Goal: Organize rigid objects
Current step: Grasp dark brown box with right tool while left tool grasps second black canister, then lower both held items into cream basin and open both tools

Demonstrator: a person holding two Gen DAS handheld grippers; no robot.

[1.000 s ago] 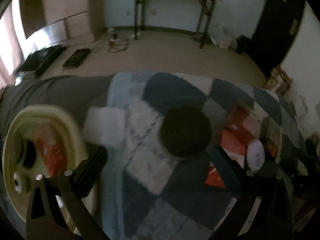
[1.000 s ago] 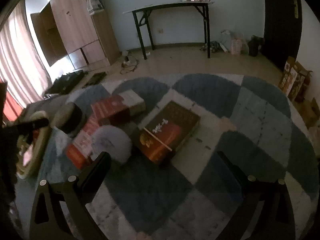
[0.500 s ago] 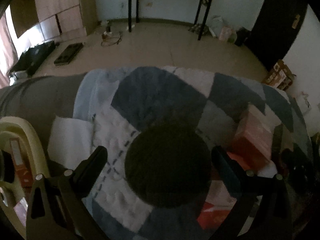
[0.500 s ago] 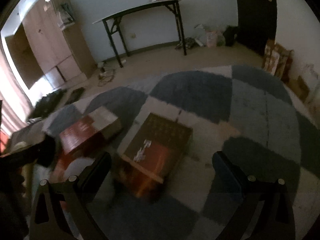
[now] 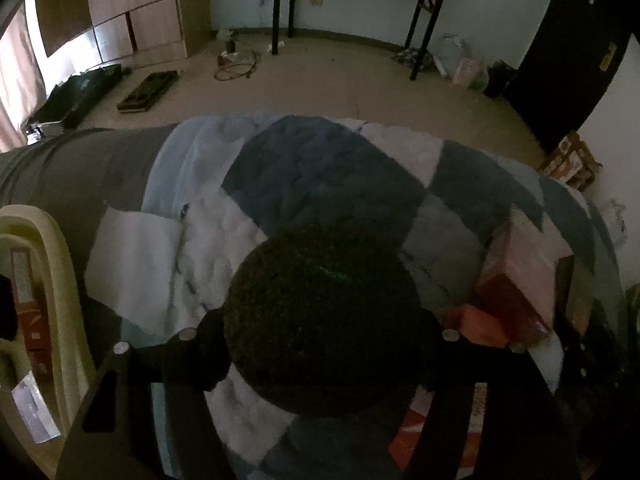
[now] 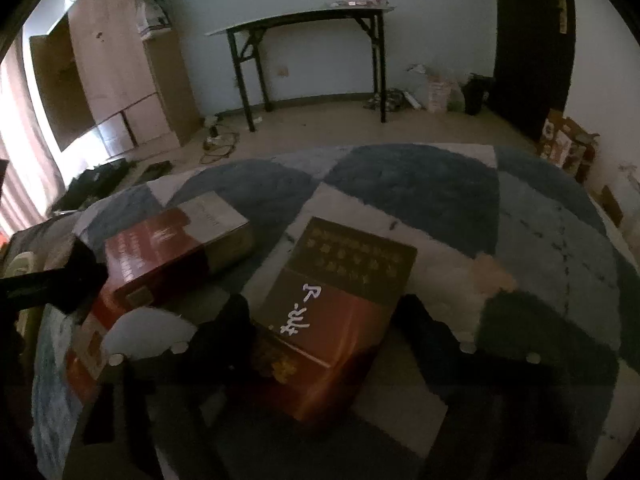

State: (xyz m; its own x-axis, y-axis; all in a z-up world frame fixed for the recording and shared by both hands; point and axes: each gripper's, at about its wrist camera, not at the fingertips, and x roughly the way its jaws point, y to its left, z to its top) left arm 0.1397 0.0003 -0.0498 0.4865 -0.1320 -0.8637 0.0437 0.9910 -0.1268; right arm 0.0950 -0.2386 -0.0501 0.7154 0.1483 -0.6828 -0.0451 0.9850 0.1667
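In the left wrist view a dark round lid-like object (image 5: 322, 320) lies on the checked blue-and-white rug, and my left gripper (image 5: 320, 340) has a finger at each side of it, touching or nearly so. In the right wrist view my right gripper (image 6: 324, 336) straddles a flat brown-and-red box with white lettering (image 6: 332, 312), its fingers close to both long sides. A red-and-white box (image 6: 176, 248) lies to its left. The left gripper's body (image 6: 52, 280) shows at the left edge.
A cream basket (image 5: 52, 280) holding red packets stands at the left. Red boxes (image 5: 516, 280) lie at the right of the dark object. A white round object (image 6: 148, 332) lies on red packets. A black-legged table (image 6: 308, 48), a wardrobe (image 6: 120, 60) and floor clutter lie beyond the rug.
Both grippers have moved forward and down. The left one has closed in around the dark round object. The right one has narrowed around the brown-and-red box.
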